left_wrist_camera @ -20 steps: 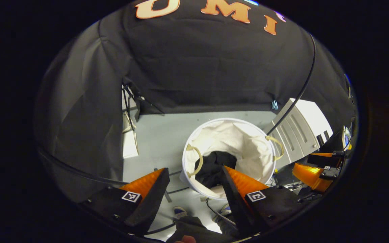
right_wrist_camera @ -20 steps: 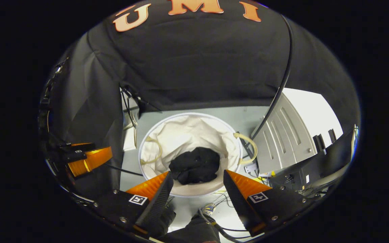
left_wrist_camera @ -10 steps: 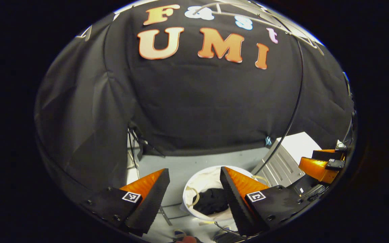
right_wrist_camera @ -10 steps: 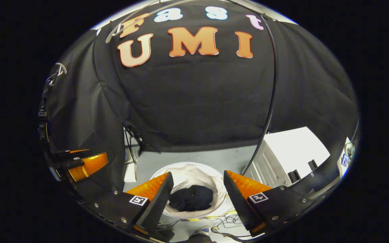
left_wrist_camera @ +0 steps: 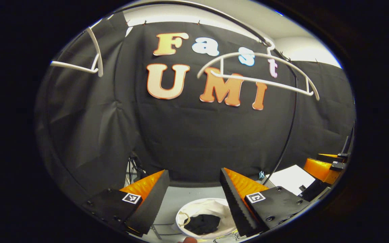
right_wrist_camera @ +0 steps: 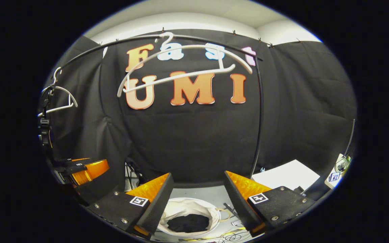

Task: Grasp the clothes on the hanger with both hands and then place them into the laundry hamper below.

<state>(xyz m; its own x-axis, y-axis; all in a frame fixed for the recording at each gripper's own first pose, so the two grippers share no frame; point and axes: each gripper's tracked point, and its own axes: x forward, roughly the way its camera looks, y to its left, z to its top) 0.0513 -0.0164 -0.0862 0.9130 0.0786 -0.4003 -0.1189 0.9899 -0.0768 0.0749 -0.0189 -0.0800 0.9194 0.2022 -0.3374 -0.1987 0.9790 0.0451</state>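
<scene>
**Both grippers lift away; the garment lies in the hamper**

Over the last second both views tilt up from looking down into the hamper to facing the booth wall, so the hamper drops from mid-view to the bottom edge. I judge the drop is done and the hands are pulling back.

In the left gripper view, the left gripper (left_wrist_camera: 194,199) points roughly level, its fingers spread wide and holding nothing. At 6 o'clock between them sits the white laundry hamper (left_wrist_camera: 214,206) with the dark clothes (left_wrist_camera: 203,224) heaped inside. A bare white hanger (left_wrist_camera: 258,72) hangs at 1 o'clock.

In the right gripper view, the right gripper (right_wrist_camera: 198,200) shows the same level pose, fingers parted and empty, hamper and clothes at 6 o'clock, hanger at 12.
</scene>
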